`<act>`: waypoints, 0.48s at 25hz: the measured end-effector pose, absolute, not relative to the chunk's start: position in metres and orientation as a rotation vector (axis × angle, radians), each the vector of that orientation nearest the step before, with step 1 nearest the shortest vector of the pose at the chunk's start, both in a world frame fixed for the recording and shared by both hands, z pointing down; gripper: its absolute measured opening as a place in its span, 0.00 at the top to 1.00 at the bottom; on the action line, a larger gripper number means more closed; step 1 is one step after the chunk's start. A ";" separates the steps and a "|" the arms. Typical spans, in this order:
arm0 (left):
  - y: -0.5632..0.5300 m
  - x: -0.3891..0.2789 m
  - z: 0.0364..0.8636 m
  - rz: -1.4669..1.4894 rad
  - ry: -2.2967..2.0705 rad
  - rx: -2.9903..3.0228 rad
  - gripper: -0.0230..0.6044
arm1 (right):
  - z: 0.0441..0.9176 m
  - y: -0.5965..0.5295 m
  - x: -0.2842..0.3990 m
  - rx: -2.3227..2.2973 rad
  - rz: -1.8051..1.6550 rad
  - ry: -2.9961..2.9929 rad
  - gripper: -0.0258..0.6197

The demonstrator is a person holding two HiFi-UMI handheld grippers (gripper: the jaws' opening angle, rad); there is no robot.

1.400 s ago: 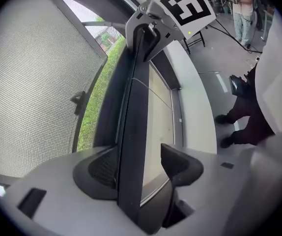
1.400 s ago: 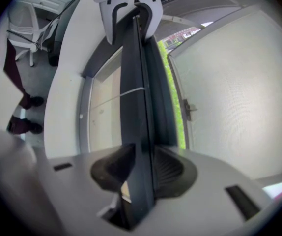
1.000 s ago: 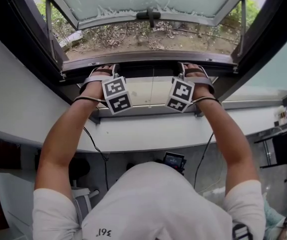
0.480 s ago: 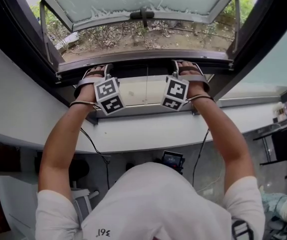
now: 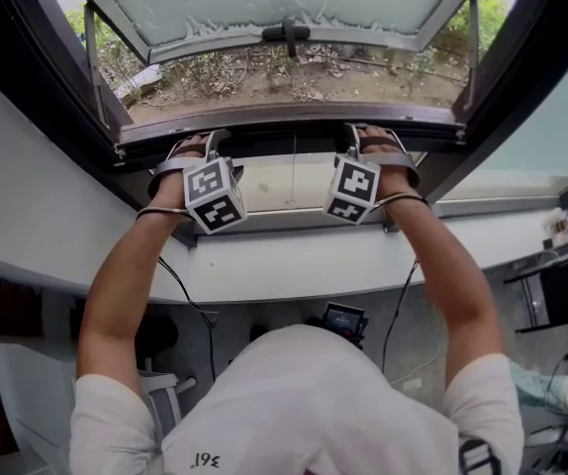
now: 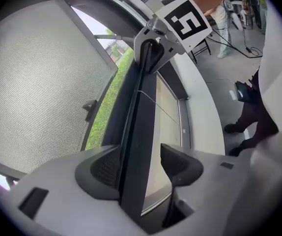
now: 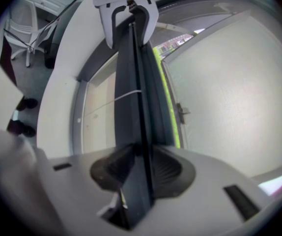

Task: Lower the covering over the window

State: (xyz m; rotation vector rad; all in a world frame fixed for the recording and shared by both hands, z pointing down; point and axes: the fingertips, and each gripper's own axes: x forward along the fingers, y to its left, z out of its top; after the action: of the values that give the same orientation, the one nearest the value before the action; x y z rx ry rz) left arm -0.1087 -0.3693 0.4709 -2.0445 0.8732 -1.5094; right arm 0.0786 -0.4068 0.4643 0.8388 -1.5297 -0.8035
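Both my grippers straddle the covering's dark bottom rail [image 5: 294,142], lying at twelve o'clock along the window frame [image 5: 294,114]. My left gripper [image 6: 140,163] gapes, one pad [image 6: 180,163] off the rail. My right gripper [image 7: 137,167] is opening, pads touching the rail. Lowering looks nearly done; only letting go seems left.

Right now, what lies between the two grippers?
One dark rail runs from the left gripper to the right gripper, whose jaws are opening around it; a thin cord crosses it midway. Both gripper views show this.
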 end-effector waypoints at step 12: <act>-0.350 -0.081 0.447 -1.243 0.966 -2.359 0.55 | 0.444 -0.393 0.073 0.922 -0.763 -1.628 0.77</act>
State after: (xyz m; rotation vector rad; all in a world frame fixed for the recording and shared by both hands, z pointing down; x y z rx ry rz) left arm -0.0805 -0.3499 0.4472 -2.3585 0.9660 -1.2433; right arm 0.0725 -0.3930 0.4441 0.9219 -1.6285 -0.7632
